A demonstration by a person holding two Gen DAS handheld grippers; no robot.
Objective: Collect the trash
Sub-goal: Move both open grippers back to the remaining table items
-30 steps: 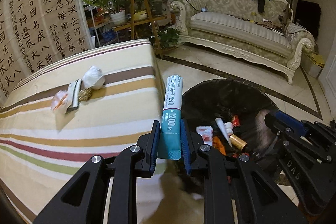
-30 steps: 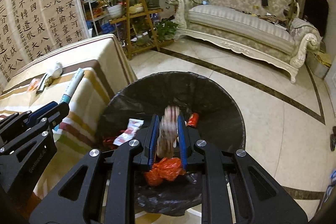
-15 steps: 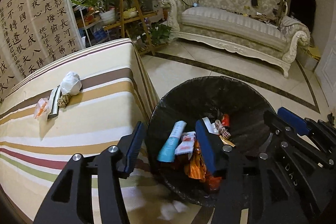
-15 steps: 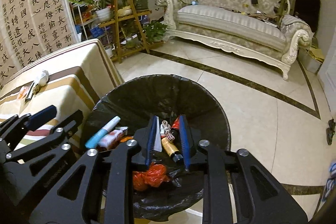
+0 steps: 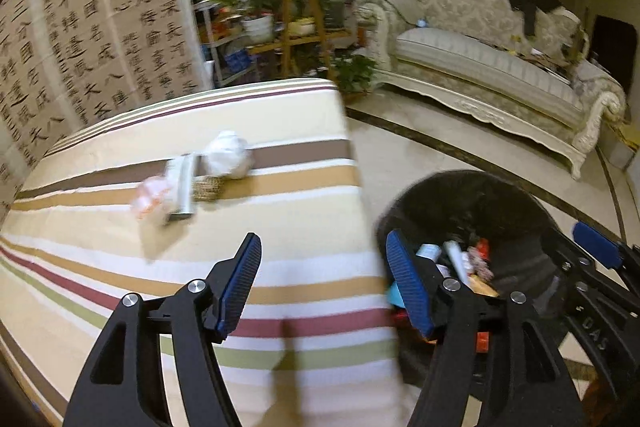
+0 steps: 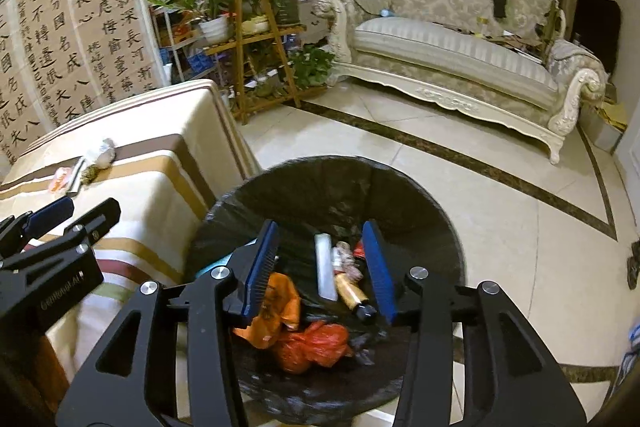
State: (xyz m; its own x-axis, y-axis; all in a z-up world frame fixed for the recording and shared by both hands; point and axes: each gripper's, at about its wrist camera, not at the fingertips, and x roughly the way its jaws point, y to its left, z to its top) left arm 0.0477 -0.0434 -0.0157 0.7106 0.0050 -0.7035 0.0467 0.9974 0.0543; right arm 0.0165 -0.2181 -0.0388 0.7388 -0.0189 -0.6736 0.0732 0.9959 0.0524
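Tongs, left: my left gripper (image 5: 322, 281) hangs over the striped table's (image 5: 280, 227) edge, jaws spread wide, nothing between them.
Tongs, right: my right gripper (image 6: 322, 265) hovers above the bin (image 6: 420, 195), jaws apart, empty.
Bin contents: orange wrapper (image 6: 280, 307), red bag (image 6: 316, 345), white tube (image 6: 324, 265), small bottle (image 6: 354, 295).
Trash on the table: pink wrapper (image 5: 150, 199), grey packet (image 5: 184, 187), crumpled white tissue (image 5: 228, 159), clustered together.
Far: sofa (image 6: 460, 51), plant stand (image 6: 256, 51).
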